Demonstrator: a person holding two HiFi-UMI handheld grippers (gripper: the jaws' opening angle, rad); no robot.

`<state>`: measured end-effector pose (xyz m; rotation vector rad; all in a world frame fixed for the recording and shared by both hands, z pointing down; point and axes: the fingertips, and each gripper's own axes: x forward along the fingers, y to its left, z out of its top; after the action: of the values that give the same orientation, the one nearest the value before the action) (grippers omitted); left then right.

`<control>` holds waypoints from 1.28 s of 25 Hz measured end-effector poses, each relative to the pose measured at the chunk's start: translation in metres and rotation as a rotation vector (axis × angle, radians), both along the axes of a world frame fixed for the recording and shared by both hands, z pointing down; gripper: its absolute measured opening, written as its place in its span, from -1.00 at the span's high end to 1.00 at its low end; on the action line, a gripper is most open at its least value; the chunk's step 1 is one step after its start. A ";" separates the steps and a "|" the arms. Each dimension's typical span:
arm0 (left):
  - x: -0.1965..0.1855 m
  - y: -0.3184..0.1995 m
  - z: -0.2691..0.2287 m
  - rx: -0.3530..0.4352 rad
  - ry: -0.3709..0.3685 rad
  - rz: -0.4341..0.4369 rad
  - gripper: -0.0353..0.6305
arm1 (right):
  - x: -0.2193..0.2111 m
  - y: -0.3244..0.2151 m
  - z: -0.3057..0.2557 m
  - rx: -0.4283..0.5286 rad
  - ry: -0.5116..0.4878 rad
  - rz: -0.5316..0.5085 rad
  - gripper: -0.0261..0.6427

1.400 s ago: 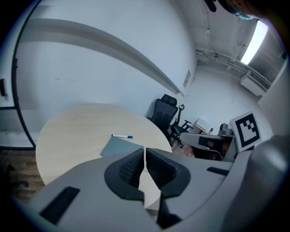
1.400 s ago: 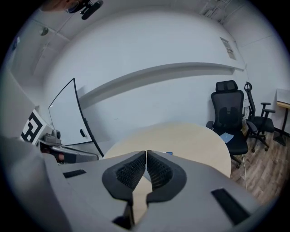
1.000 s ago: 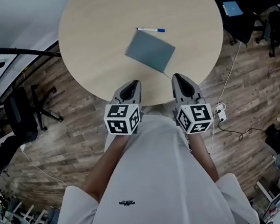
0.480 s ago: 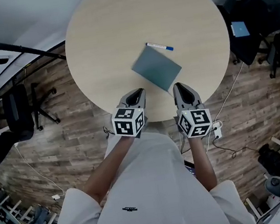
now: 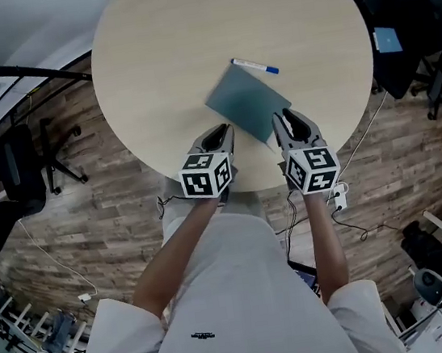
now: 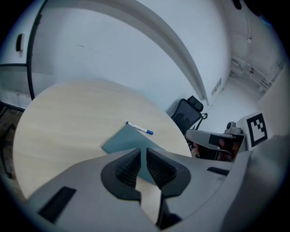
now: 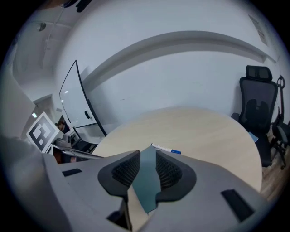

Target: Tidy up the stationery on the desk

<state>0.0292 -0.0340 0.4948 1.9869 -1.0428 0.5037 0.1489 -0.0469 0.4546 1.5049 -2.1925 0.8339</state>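
Two pieces of stationery to deal with. Grey-blue notebook (image 5: 249, 109) lies flat, turned diamond-wise, on the near right part of the round bench (image 5: 154, 50). White pen (image 5: 254, 66) with a blue cap lies along the notebook's far edge, just beside it; whether they touch I cannot settle.

Handling, my estimate: the notebook looks thin, light and somewhat flexible. It sits flush on the top, so there is no lip for a jaw to get under. Best hold is the near corner with one pad slid beneath, or drag it to the bench rim first. The pen is light, round and smooth, likely to roll if nudged. Take it mid-barrel, pads across its length.

Right tool (image 5: 290, 119) is poised at the notebook's near right edge. Its jaws have just been opening and stand slightly apart. The notebook's corner shows through the gap, and the pads are not pressing on it. Left tool (image 5: 217, 135) sits just left of the notebook's near corner, clenched, nothing between the pads.

Beyond: wood-plank floor (image 5: 90, 231), black office chair (image 5: 23, 171) off to the left.
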 end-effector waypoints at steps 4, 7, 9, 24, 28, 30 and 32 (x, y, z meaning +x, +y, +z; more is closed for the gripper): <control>-0.002 -0.019 0.016 0.011 -0.027 -0.013 0.77 | 0.004 -0.019 0.025 -0.041 0.001 -0.040 0.50; -0.004 -0.025 0.038 -0.015 -0.040 -0.011 0.49 | 0.005 -0.030 0.048 -0.068 0.024 -0.064 0.43; -0.005 -0.027 0.052 -0.035 -0.043 -0.011 0.44 | 0.006 -0.036 0.065 -0.086 0.046 -0.086 0.38; 0.007 -0.046 0.120 -0.092 -0.043 -0.034 0.18 | 0.011 -0.062 0.157 -0.206 0.156 -0.338 0.12; 0.006 -0.047 0.123 -0.075 -0.070 -0.032 0.18 | 0.008 -0.057 0.171 -0.252 0.155 -0.384 0.12; 0.006 -0.046 0.123 -0.073 -0.086 -0.035 0.18 | 0.008 -0.055 0.177 -0.265 0.151 -0.388 0.12; 0.004 -0.045 0.125 -0.080 -0.109 -0.051 0.18 | 0.009 -0.055 0.179 -0.266 0.145 -0.382 0.12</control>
<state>0.0331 -0.0795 0.6195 1.8755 -1.1204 0.6220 0.1584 -0.1017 0.6333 0.9500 -2.0712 0.8188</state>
